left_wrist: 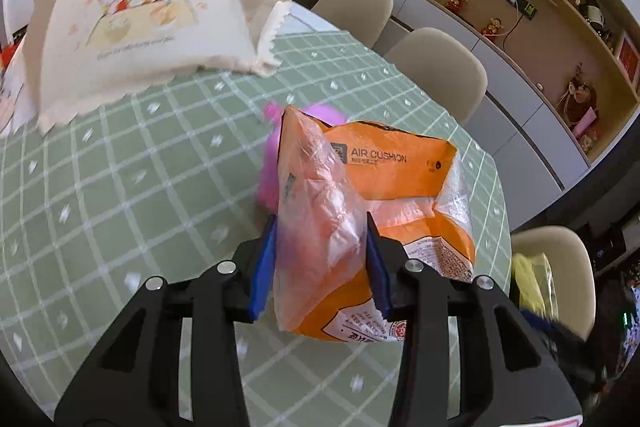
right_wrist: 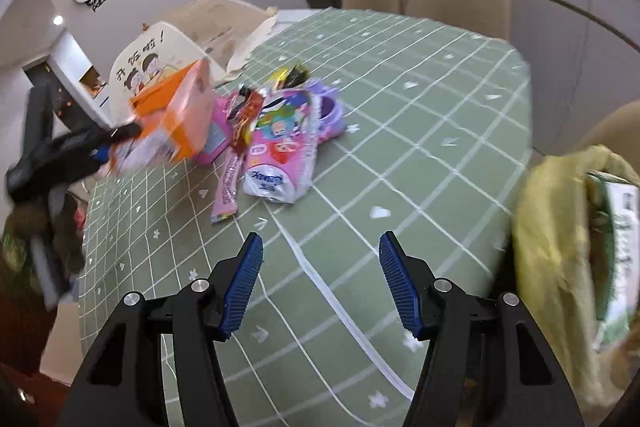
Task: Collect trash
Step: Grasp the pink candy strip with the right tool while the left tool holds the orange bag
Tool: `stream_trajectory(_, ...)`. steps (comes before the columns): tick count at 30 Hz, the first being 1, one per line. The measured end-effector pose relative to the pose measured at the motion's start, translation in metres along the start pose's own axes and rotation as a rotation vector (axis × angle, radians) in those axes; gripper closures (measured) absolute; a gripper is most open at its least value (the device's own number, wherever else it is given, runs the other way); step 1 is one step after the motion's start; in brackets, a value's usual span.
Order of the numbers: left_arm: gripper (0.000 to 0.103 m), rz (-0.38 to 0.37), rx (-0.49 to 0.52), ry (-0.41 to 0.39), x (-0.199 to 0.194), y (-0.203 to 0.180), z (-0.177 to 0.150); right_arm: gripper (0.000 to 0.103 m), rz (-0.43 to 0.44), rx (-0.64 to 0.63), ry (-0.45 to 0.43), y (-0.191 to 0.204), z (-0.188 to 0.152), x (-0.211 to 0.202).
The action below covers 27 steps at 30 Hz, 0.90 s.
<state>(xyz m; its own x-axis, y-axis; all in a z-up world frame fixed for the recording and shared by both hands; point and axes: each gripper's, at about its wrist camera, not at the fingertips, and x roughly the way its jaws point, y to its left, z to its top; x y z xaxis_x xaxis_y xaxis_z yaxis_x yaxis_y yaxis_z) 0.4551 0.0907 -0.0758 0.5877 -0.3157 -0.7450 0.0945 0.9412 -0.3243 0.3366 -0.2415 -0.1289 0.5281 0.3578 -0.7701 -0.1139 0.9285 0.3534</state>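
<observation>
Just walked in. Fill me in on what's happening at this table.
Someone is clearing trash off a green checked tablecloth with two handheld grippers. The left gripper is shut on an orange plastic package and holds it above the table. The right gripper is open and empty over bare cloth. A pile of wrappers waits on the table, and a yellow-green bag with something already inside sits at the table's right edge.
</observation>
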Motion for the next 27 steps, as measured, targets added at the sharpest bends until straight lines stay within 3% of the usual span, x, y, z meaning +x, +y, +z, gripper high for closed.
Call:
stream_trajectory(6, 0.065, 0.056, -0.017, 0.018, -0.028, 0.022, -0.036, 0.045, 0.001, -0.141, 0.004, 0.038, 0.022, 0.033)
stream_trajectory(12, 0.064, 0.118, -0.068, 0.014, -0.041, 0.05, -0.054, 0.045, 0.076, -0.332, 0.031, 0.089, 0.034, 0.072)
stream_trajectory(14, 0.064, 0.132, -0.102, 0.004, -0.045, 0.064, -0.056, 0.045, 0.059, -0.365, 0.051, 0.099, 0.036, 0.088)
stream_trajectory(17, 0.064, 0.14, -0.129, -0.002, -0.047, 0.076, -0.055, 0.045, -0.036, -0.409, 0.084, 0.115, 0.041, 0.111)
stream_trajectory(21, 0.062, 0.131, -0.143, 0.031, -0.039, 0.083, -0.06, 0.046, 0.008, -0.389, 0.093, 0.124, 0.048, 0.126)
stream_trajectory(23, 0.062, 0.124, -0.155, 0.051, -0.034, 0.084, -0.065, 0.054, 0.001, -0.382, 0.114, 0.127, 0.05, 0.138)
stream_trajectory(25, 0.062, 0.117, -0.168, 0.059, -0.031, 0.088, -0.068, 0.071, -0.048, -0.38, 0.137, 0.127, 0.051, 0.152)
stream_trajectory(27, 0.062, 0.117, -0.181, 0.058, -0.031, 0.093, -0.069, 0.072, -0.057, -0.379, 0.148, 0.127, 0.052, 0.159)
